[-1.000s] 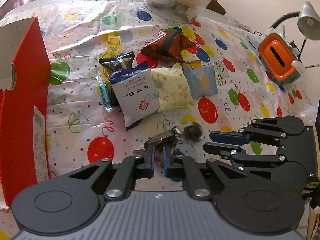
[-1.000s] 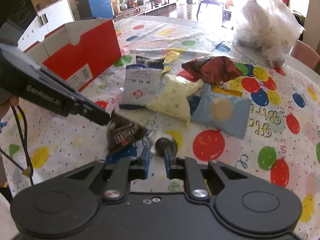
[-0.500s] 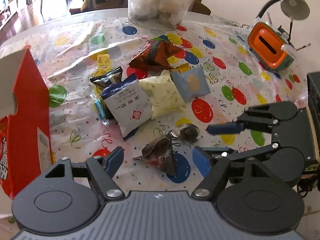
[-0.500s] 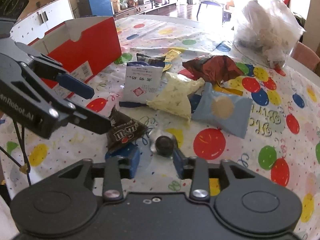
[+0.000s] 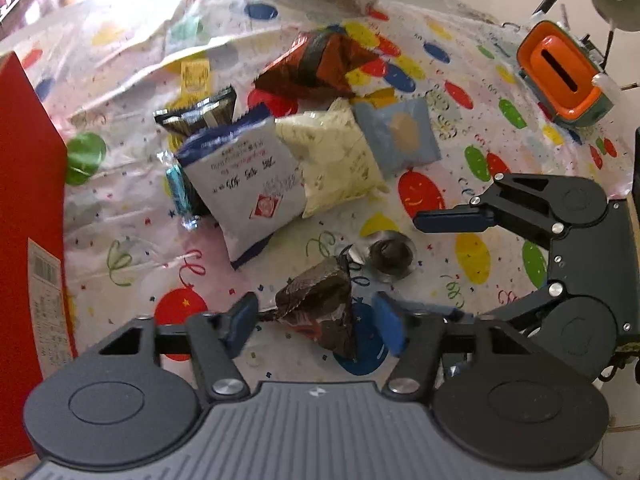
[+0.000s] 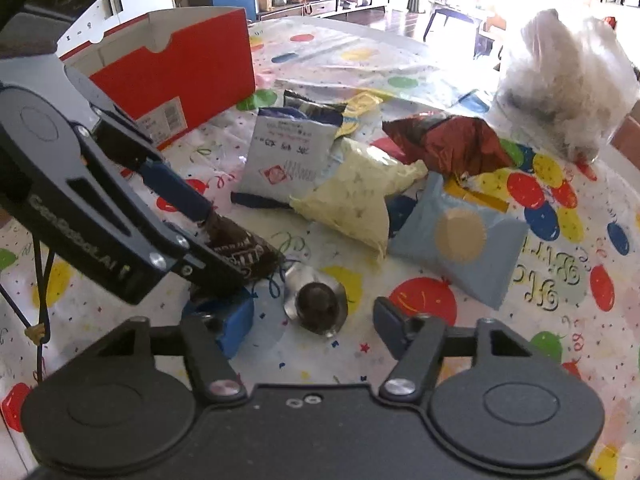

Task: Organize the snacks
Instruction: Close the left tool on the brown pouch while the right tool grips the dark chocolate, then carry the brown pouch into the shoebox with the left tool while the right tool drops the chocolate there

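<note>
A: Left gripper (image 5: 314, 322) sits low over the brown pouch (image 5: 320, 312), jaws spread, one on each side of it. They've just been narrowing, but the pads aren't on the foil yet.

B: And the right?

A: Right gripper (image 6: 314, 330) has its jaws spread around the choc ball (image 6: 318, 304) in its clear wrapper. They've just been widening. Ball is between them, not pinched.

B: Why both at once?

A: My read: the two smallest snacks lie just beside each other near the desk's near edge, so one hand takes each. Both tools come in steeply from above, which suits flat items on a cloth.

B: Clearance?

A: Tight. In the right view the left gripper's lower finger crosses over the pouch and runs close to the right gripper's left pad (image 6: 234, 322). A clash looks likely if either swings sideways.

B: Where do they go?

A: Probably the red box (image 6: 192, 64), open-topped, at the desk's left side. The cloth between it and the pouch is bare. The other packs are bunched mid-desk, past the ball: white pack (image 5: 244, 188), yellow pack (image 5: 336, 160), blue pack (image 5: 398, 136).
</note>
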A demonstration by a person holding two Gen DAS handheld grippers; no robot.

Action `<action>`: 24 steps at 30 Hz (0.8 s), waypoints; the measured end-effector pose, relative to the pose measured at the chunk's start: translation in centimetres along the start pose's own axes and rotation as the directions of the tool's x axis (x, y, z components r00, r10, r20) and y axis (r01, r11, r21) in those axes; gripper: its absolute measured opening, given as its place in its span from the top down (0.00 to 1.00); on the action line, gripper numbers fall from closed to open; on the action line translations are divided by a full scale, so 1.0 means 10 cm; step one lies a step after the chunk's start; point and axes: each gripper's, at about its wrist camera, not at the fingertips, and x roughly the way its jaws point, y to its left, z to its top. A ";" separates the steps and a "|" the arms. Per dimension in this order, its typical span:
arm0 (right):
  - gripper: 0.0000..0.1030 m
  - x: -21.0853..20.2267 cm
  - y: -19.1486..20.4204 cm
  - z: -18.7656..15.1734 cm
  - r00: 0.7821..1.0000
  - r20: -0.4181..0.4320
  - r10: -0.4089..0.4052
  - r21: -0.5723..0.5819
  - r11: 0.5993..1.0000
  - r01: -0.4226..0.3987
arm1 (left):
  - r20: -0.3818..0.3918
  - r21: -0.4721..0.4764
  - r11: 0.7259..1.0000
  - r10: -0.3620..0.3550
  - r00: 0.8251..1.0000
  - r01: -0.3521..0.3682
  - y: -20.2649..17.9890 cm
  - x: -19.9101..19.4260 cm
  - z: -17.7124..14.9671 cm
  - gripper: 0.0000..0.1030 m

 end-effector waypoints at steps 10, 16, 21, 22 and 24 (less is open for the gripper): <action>0.67 0.03 0.00 0.00 1.000 0.008 -0.008 -0.024 1.000 0.008 | 0.000 0.019 0.999 0.034 0.999 -0.034 -0.04 0.04 0.01 0.63; 0.77 -0.02 0.01 -0.02 0.999 0.027 -0.028 0.001 1.000 0.028 | 0.021 0.018 0.999 0.043 0.999 -0.043 -0.05 0.00 -0.02 0.68; 0.78 -0.11 0.02 -0.04 0.998 0.046 -0.045 0.054 0.998 0.043 | 0.021 -0.004 1.000 0.025 0.999 -0.025 0.01 -0.07 -0.05 0.70; 0.78 -0.15 0.02 -0.04 0.997 0.054 -0.051 0.061 0.997 0.048 | 0.023 -0.010 1.000 0.018 1.000 -0.017 0.02 -0.09 -0.06 0.70; 0.78 -0.22 0.03 -0.03 0.996 0.074 -0.056 0.090 0.995 0.050 | 0.030 -0.024 1.000 0.000 1.000 0.001 0.05 -0.16 -0.08 0.70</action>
